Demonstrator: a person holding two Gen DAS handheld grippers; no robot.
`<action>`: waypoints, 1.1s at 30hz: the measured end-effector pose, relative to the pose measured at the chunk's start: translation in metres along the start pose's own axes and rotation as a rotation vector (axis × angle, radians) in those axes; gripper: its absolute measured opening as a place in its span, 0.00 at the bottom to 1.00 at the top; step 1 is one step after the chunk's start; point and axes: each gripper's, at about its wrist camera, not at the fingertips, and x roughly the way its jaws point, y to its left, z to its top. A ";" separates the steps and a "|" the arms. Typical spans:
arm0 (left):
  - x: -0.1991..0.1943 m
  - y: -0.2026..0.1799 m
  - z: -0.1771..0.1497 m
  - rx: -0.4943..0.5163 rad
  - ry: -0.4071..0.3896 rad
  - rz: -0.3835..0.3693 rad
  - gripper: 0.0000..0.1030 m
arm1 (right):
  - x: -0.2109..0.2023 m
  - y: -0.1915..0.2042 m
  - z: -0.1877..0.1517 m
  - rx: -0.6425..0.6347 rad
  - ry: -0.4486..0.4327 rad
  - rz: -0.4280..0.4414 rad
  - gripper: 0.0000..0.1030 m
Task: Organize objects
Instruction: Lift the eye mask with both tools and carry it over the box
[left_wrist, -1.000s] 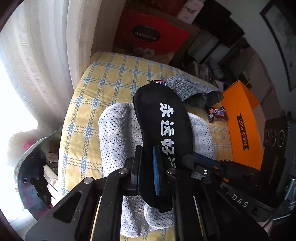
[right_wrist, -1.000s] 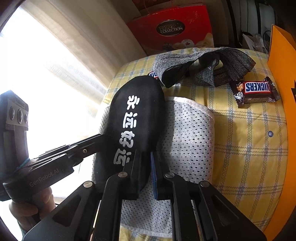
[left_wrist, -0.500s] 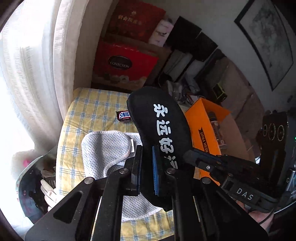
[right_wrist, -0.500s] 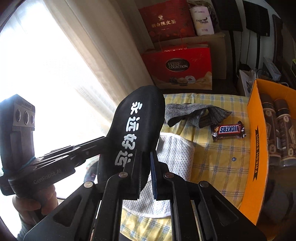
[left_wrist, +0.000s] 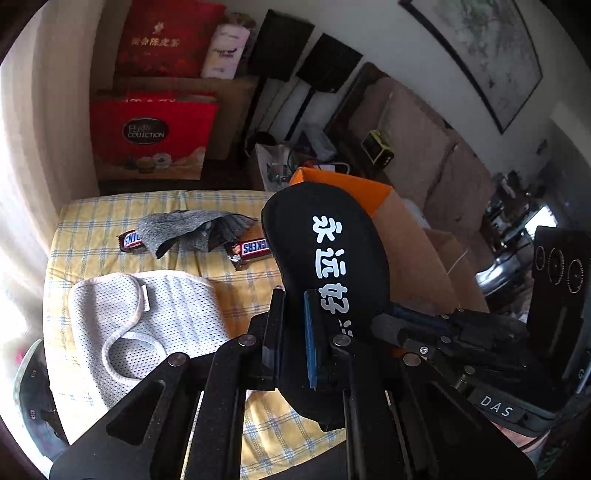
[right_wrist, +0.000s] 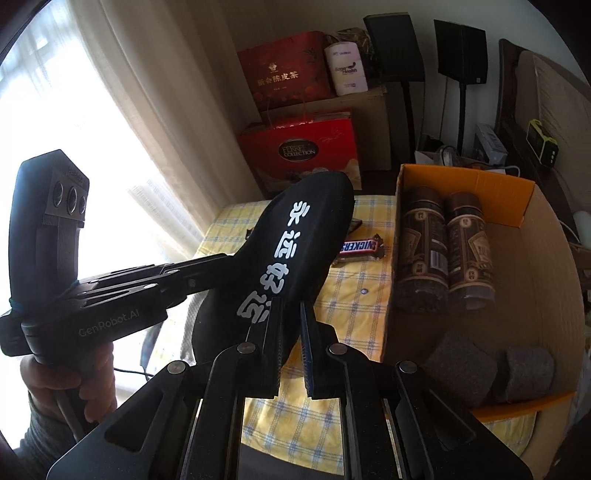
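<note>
Left tongs (left_wrist: 293, 334) clamped — right tongs (right_wrist: 290, 349) clamped, angled downward

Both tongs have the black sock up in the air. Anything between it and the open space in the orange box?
Nothing visible. The black sock hangs above the checked cloth, and the orange box beside it is open-topped. Two brown cans fill its far end, grey rolls the near end; the middle floor is bare.

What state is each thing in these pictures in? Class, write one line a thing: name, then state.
Black sock: held up off the table, pinched by both grippers.
Left gripper: shut on the sock.
Right gripper: shut on the sock.
Orange box: open, two brown cans lying inside.
White mesh bib: flat on the checked cloth.
Grey sock: crumpled, partly covering one Snickers bar.
</note>
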 end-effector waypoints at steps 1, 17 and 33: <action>0.005 -0.010 0.002 0.028 0.008 -0.018 0.09 | -0.006 -0.006 -0.003 0.009 -0.008 -0.014 0.08; 0.091 -0.141 0.014 0.277 0.163 -0.136 0.00 | -0.059 -0.088 -0.050 0.179 -0.024 -0.114 0.08; 0.117 -0.109 0.005 0.240 0.249 -0.060 0.18 | -0.036 -0.105 -0.067 0.178 0.050 -0.149 0.08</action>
